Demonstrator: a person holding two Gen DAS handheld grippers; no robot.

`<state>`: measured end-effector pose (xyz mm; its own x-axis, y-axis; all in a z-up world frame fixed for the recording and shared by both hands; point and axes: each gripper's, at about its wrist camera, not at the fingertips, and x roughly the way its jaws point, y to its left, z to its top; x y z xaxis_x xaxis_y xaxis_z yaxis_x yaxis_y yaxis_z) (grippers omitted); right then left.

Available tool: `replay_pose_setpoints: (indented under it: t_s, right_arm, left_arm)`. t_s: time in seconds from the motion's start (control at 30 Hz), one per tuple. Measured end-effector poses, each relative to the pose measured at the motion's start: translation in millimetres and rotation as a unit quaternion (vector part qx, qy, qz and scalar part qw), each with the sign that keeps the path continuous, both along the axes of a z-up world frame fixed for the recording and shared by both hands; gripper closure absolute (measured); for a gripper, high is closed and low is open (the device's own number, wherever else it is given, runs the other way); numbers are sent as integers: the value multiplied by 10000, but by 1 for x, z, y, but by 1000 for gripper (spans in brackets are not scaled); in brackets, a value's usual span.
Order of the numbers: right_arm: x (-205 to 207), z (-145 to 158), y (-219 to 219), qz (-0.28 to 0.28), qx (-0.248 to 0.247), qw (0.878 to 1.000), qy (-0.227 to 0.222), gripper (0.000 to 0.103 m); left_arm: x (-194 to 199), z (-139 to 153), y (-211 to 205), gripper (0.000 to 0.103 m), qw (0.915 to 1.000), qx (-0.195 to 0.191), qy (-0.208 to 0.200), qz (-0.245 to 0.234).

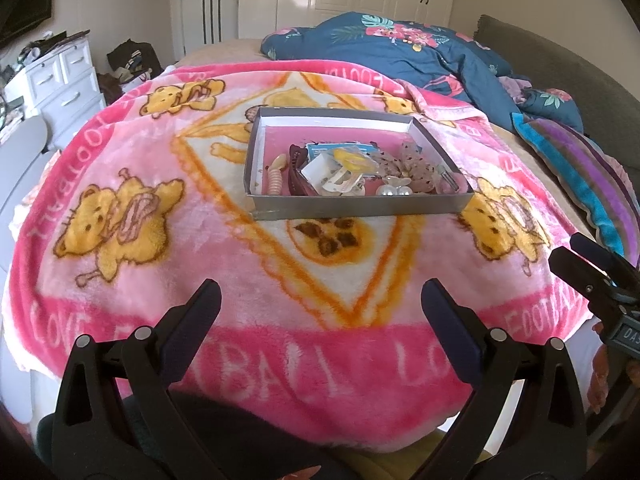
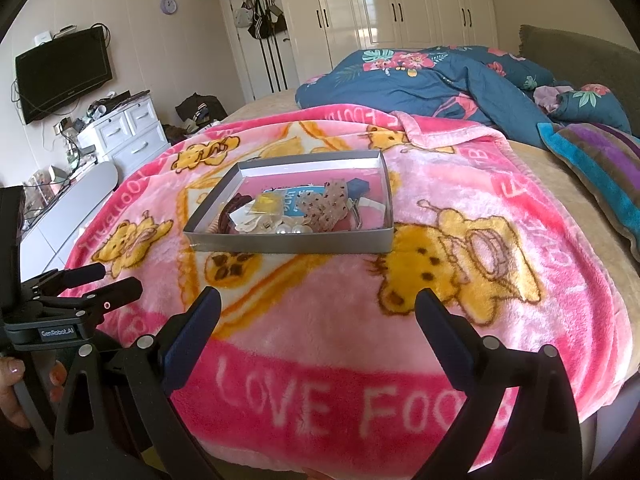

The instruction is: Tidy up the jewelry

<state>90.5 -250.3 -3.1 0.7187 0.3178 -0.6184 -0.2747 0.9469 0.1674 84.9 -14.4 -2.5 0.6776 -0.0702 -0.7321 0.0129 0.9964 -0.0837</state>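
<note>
Both grippers' jaws gape wide, holding nothing.

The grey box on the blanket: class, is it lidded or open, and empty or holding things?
Open and holding things: the grey box has no lid, and pearl pieces and other accessories lie inside.

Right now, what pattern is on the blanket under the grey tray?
Pink blanket with yellow cartoon bears and white "LOVE FOOTBALL" lettering; clearest in the right wrist view.
</note>
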Motion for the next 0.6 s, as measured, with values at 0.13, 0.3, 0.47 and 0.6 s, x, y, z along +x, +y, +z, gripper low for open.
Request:
replay_pose_setpoints:
  t_s: [0.13,0.3,0.47,0.6]
  right_arm:
    - [0,0,0,2,2,10000,4,6]
    - [-1,1,1,18,35,10000,16,6]
    - [-1,2,0,7,26,10000,7,6]
    - [-2,3,0,7,22,10000,4,6]
  left_arm:
    - [0,0,1,9,10000,2,3,22]
    - [-1,0,2,9,10000,10,2,22]
    - [-1,-1,5,9,10000,33,12,37]
    - [-1,-1,5,9,10000,34,20,26]
